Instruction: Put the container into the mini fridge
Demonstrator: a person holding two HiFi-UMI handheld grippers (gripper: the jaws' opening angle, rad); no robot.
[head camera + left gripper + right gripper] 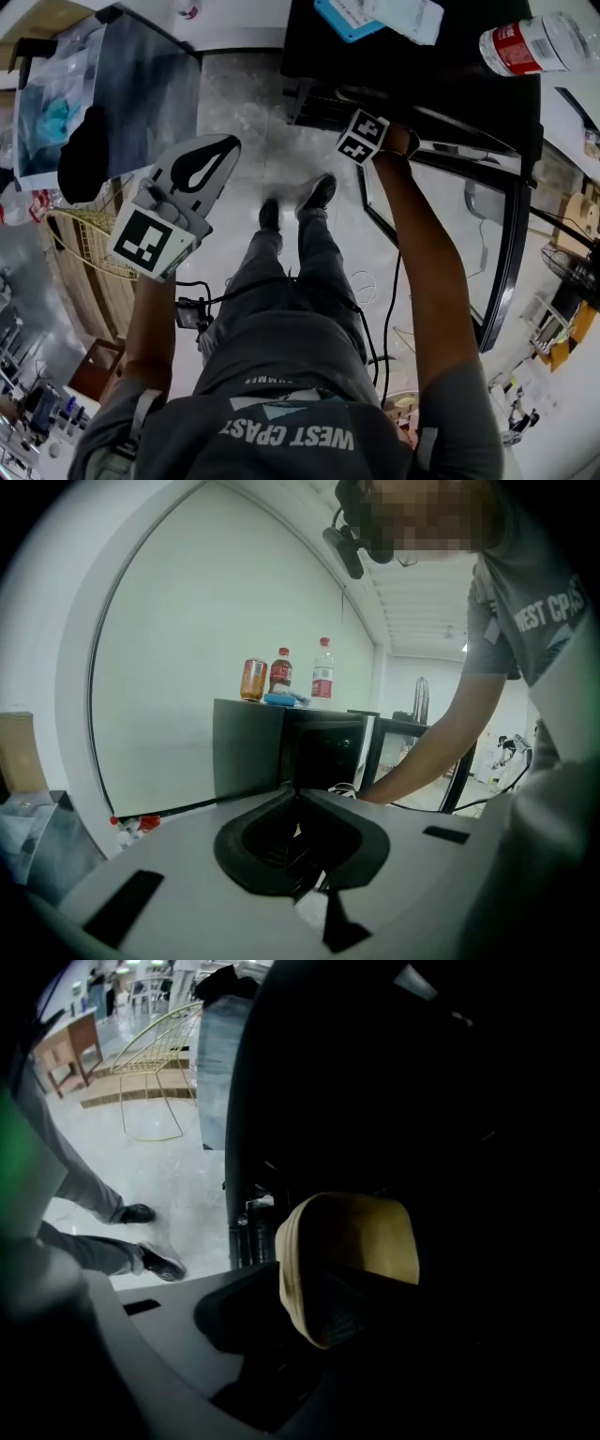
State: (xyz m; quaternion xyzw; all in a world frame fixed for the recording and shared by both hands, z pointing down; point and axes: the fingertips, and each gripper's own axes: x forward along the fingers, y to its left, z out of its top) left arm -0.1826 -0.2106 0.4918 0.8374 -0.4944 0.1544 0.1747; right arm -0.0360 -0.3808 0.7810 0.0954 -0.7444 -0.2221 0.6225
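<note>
The black mini fridge (412,70) stands open, its glass door (511,234) swung out to the right; the left gripper view also shows the fridge (253,752). My right gripper reaches into it, and only its marker cube (363,136) shows from the head view. In the right gripper view a tan container (361,1232) lies between the jaws of my right gripper (323,1288) in the dark interior. The jaws stand apart around it, and I see no pad pressing on it. My left gripper (225,145) is raised away from the fridge, shut and holding nothing.
Bottles (322,672) and a jar (253,679) stand on the fridge top, with one bottle (534,42) lying near its edge. A yellow wire frame (80,239) and a grey cabinet (141,84) are at the left. Cables (375,281) trail on the floor by my feet (295,202).
</note>
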